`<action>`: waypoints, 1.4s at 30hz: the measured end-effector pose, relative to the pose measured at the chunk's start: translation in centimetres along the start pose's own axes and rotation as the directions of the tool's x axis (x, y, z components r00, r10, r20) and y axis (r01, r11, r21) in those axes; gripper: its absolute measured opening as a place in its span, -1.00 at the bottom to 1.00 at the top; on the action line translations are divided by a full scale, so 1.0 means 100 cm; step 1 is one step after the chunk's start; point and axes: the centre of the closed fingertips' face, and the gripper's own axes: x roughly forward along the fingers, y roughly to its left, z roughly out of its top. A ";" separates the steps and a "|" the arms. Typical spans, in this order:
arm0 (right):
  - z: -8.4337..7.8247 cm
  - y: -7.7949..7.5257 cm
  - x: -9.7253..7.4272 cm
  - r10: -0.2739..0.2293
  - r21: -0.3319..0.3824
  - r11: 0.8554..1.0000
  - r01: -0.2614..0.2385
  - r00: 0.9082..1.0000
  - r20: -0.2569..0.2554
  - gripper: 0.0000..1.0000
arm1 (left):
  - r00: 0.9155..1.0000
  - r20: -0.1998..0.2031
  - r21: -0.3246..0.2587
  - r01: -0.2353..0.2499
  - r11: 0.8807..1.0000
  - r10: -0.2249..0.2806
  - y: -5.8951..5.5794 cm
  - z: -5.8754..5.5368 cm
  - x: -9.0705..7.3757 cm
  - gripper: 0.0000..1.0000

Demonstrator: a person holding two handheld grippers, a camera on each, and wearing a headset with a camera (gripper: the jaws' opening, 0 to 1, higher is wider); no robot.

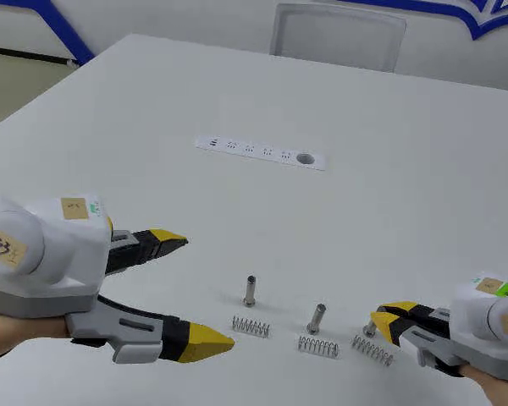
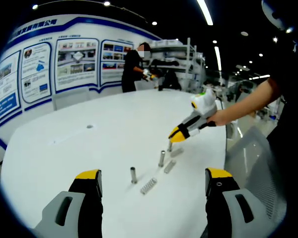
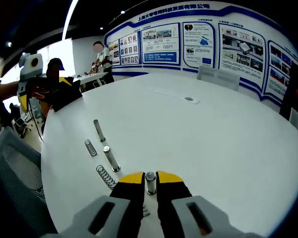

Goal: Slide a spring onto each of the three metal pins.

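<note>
**Zero of three springs on so far**

The right gripper (image 3: 150,178) is clamped on the right pin (image 3: 150,184), which stands upright between its yellow tips. The left gripper (image 2: 153,174) is spread wide with nothing in it, hanging well to the left of the middle pin (image 1: 316,319).

Progress-wise I'd say it's barely started, since all three pins are bare. The left pin (image 1: 250,290) stands left of the middle pin and the right pin stands on its other side. Each pin has a spring lying flat on the white table (image 1: 406,211) just in front of it: the left spring (image 1: 251,326), the middle spring (image 1: 318,346) and the right spring (image 1: 372,350). So all three still need threading on.

The pins are short shiny metal posts. The springs are small bare-wire coils resting on their sides.
</note>
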 end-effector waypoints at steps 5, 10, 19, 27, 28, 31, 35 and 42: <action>0.002 0.000 0.001 0.001 -0.002 1.000 -0.001 1.000 -0.004 -0.78 | 1.000 0.005 0.002 0.000 1.000 0.000 -0.001 0.001 0.000 0.74; 0.002 0.003 0.000 0.010 0.000 1.000 -0.010 1.000 -0.005 -0.74 | 1.000 0.009 0.001 -0.001 1.000 0.001 -0.002 0.002 -0.001 0.74; 0.004 0.002 -0.006 0.003 0.004 1.000 -0.003 1.000 0.002 -0.66 | 1.000 0.005 -0.008 0.003 1.000 -0.003 -0.002 -0.001 -0.002 0.74; -0.015 -0.002 -0.021 0.014 -0.025 1.000 -0.015 0.999 -0.040 -0.60 | 1.000 0.006 -0.016 0.002 1.000 -0.002 0.000 -0.003 0.000 0.74; -0.020 -0.003 -0.022 0.019 -0.023 1.000 -0.020 0.999 -0.050 -0.60 | 1.000 0.005 -0.017 0.003 1.000 -0.003 0.000 -0.003 0.001 0.74; -0.033 0.000 -0.023 0.044 -0.022 0.999 -0.046 0.995 -0.088 -0.60 | 1.000 0.001 -0.017 0.007 1.000 -0.007 -0.001 -0.005 0.003 0.74; -0.039 0.008 -0.019 0.084 -0.023 0.996 -0.087 0.990 -0.115 -0.60 | 1.000 -0.008 -0.023 0.015 1.000 -0.016 -0.003 -0.008 0.005 0.74; -0.057 0.015 -0.006 0.112 -0.088 0.987 -0.132 0.972 -0.209 -0.61 | 1.000 -0.024 -0.020 0.017 1.000 -0.018 -0.003 -0.011 0.007 0.74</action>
